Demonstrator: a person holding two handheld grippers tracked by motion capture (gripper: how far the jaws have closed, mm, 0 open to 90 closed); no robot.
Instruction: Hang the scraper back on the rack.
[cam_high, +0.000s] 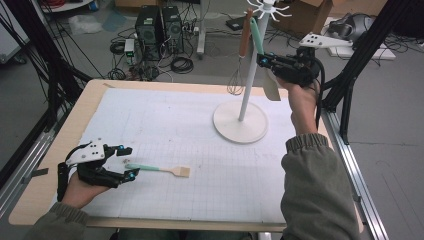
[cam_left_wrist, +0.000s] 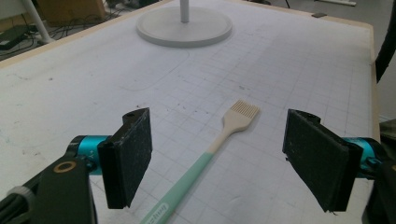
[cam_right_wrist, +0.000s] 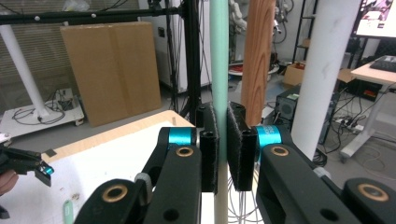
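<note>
While whisk (cam_high: 236, 82) hangs, stand (cam_high: 240, 121) empty.

Brush handle (cam_left_wrist: 180, 189): end cut by frame's lower edge. Spatula handle (cam_right_wrist: 219, 70) in my right tongs (cam_right_wrist: 223, 149): top cropped, blade hidden below.

Mint-handled brush (cam_left_wrist: 219, 140), white gridded mat (cam_high: 200, 150), wooden-handled whisk (cam_high: 243, 45)

Wooden table (cam_high: 60, 145) with white grid mat (cam_high: 200, 165); on mat a brush (cam_high: 159, 169) lying flat, stand's round base (cam_high: 240, 122) far right.
</note>
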